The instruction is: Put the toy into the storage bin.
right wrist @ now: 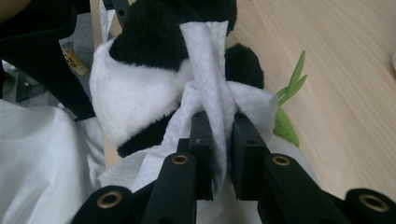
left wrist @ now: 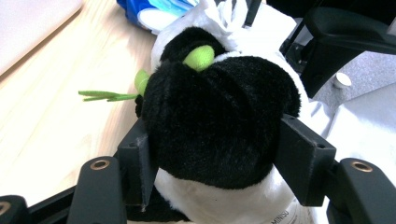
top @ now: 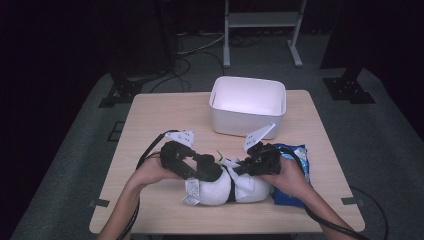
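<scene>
A black-and-white plush panda lies on its side near the table's front edge, with a green leaf sprig at its mouth. My left gripper comes in from the left, and in the left gripper view its two pads press into a black furry part of the panda. My right gripper reaches in from the right. Its jaws are shut on a white wipe that is draped against the panda's fur.
A white plastic bin stands behind the toy at the table's middle back. A blue packet lies under my right hand on the wooden table. Dark stands and cables sit on the floor beyond.
</scene>
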A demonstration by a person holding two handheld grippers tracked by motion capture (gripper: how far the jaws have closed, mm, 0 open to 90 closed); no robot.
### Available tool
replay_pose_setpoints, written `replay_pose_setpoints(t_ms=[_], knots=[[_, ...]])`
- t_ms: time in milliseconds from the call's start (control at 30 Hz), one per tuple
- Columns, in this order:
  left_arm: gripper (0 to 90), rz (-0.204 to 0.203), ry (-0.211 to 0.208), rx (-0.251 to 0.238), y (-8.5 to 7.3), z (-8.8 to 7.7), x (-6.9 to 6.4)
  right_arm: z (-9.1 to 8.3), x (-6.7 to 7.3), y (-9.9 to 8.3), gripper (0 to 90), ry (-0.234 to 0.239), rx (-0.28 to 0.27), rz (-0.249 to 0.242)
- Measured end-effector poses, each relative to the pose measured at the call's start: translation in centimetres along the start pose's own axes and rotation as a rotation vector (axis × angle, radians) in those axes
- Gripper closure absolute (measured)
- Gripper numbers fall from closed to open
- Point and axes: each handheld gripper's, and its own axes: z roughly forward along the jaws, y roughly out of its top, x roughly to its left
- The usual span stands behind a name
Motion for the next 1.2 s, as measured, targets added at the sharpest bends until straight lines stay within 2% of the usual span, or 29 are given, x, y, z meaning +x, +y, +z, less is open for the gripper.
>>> replay_pose_setpoints(t_ms=[100, 200, 267, 367, 400, 533, 600, 667, 767, 867, 967, 1200], knots=[[36.3, -0.014, 0.006, -0.005, -0.3, -0.4, 0.2, 0.3, -0.2, 0.5, 79.8, 0.001, -0.008, 0.002], [36.3, -0.016, 0.007, -0.007, -0.2, -0.4, 0.3, 0.2, 0.0, 1.4, 80.2, 0.007, -0.032, -0.019], [36.9, 0.0, 0.009, -0.011, 0.0, -0.5, 0.1, 0.0, 0.6, 2.3, 80.2, 0.01, -0.046, -0.044], [38.5, 0.018, 0.023, 0.001, 0.2, -0.7, -0.3, 0.1, 1.5, 3.2, 80.2, -0.005, -0.01, -0.091], [38.8, 0.018, 0.022, 0.006, 0.2, -0.7, -0.3, 0.1, 1.7, 3.3, 80.1, -0.009, 0.005, -0.092], [39.3, -0.001, 0.031, 0.002, -0.1, -1.0, -0.1, -0.3, 1.4, 2.3, 79.8, -0.026, 0.063, -0.09], [39.3, -0.007, 0.018, -0.007, -0.3, -0.9, 0.0, -0.7, 1.2, 1.4, 79.8, -0.047, 0.093, -0.074], [39.0, -0.004, 0.002, -0.018, -0.2, -0.7, 0.0, -1.0, 0.9, 0.5, 79.9, -0.034, 0.08, -0.047], [34.7, -0.009, 0.001, -0.009, 0.2, -0.3, -0.1, -1.0, 0.8, -0.3, 80.3, -0.047, 0.084, -0.042], [27.3, -0.022, 0.007, -0.018, 0.1, -0.2, -0.1, -1.0, 0.6, -0.7, 80.4, -0.054, 0.079, -0.048], [23.6, -0.02, 0.015, -0.027, -0.3, -0.3, -0.2, -1.2, 0.5, -1.0, 80.4, -0.056, 0.07, -0.039], [17.7, -0.019, -0.004, -0.001, -1.1, 0.4, -0.8, -1.5, -0.1, -1.5, 80.5, -0.067, 0.049, -0.021]])
